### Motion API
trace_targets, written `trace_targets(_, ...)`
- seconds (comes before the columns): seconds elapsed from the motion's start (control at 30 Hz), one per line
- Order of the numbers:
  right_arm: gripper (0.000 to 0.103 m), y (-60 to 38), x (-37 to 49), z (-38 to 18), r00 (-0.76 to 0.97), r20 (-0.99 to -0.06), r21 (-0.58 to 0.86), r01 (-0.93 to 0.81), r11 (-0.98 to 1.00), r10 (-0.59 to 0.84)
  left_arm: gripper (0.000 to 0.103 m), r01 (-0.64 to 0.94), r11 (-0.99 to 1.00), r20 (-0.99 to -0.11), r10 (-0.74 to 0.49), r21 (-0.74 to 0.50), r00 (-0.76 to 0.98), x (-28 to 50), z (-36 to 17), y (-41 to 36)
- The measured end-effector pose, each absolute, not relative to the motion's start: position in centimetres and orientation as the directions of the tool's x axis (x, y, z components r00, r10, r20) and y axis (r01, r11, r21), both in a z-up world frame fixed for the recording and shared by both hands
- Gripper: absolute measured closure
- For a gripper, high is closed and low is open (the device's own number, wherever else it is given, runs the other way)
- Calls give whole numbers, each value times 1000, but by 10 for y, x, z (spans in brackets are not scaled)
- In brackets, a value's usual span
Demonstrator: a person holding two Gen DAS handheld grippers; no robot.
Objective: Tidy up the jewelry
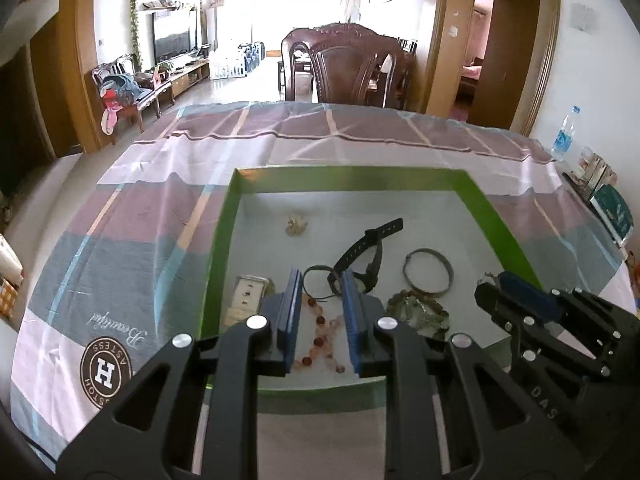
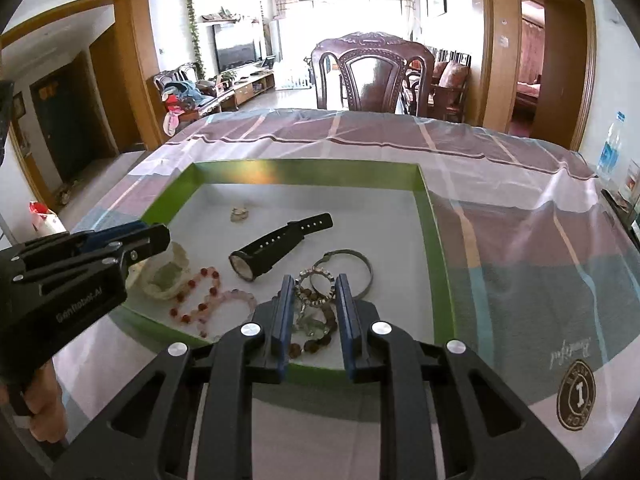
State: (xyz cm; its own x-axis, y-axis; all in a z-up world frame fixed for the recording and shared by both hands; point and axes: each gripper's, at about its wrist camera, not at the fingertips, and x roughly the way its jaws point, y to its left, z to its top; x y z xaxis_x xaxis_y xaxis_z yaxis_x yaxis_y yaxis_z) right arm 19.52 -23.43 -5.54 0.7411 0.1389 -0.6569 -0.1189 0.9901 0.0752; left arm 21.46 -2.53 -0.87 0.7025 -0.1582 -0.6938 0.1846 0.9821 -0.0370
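A green-walled tray [image 1: 224,236] [image 2: 434,236] with a white floor lies on the tablecloth and holds jewelry. My left gripper [image 1: 320,280] is open, low over a red and pink bead bracelet [image 1: 320,334] [image 2: 200,300]. A black watch [image 1: 362,256] [image 2: 280,244] lies past it, a silver bangle [image 1: 428,272] [image 2: 356,264] to its right. My right gripper [image 2: 314,282] is open over a brown bead bracelet [image 2: 316,344] and a silver link bracelet [image 2: 316,286]; it also shows in the left wrist view [image 1: 494,284]. A small pale piece [image 1: 296,226] [image 2: 240,214] lies farther back.
The table wears a plaid cloth [image 1: 132,208] [image 2: 520,220]. A dark wooden chair [image 1: 352,68] [image 2: 374,76] stands at the far edge. A water bottle [image 1: 564,134] and boxes [image 1: 612,208] stand at the right. A cream watch strap with buckle [image 1: 246,292] lies at the tray's left wall.
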Motion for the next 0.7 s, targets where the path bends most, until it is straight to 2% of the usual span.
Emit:
trace_targets(0.17,82,-234,204,-63,737,-662,73,-119,990,137,82,181,983,-684,-160,-42,712,220,-17,-23)
trace_targets(0.23,79,-236,204,-64,740,-659,69,-119,990,135,81,182,982,-683,-166,-49,712,221,-20,-22)
trace_targets(0.27,69,-235,204,-63,742,-658,65,-116,991,130,75,184,982,-682,-167,-48,712,221,-20,-23)
trace_targets(0.3,55,-235,203,-62,742,-659,63,-110,992,124,62,184,982,-682,-165,-45,713,220,-20,-22)
trace_targets(0.33,50,-237,201,-60,743,-658,64,-102,993,119,57,181,983,-680,-160,-41,715,218,-19,-22)
trace_targets(0.43,45,-240,185,-44,765,-631,78,-102,992,129,51,177,984,-661,-143,-15,737,204,-10,-22)
trace_targets(0.5,34,-242,172,-33,780,-615,70,-91,993,115,39,170,985,-644,-129,3,754,191,-2,-20)
trace_targets(0.6,23,-246,147,-17,804,-586,67,-81,994,105,33,158,987,-600,-108,31,793,159,12,-14)
trace_targets(0.7,16,-246,118,-6,822,-564,29,-74,997,77,27,152,988,-549,-106,39,829,123,25,-7)
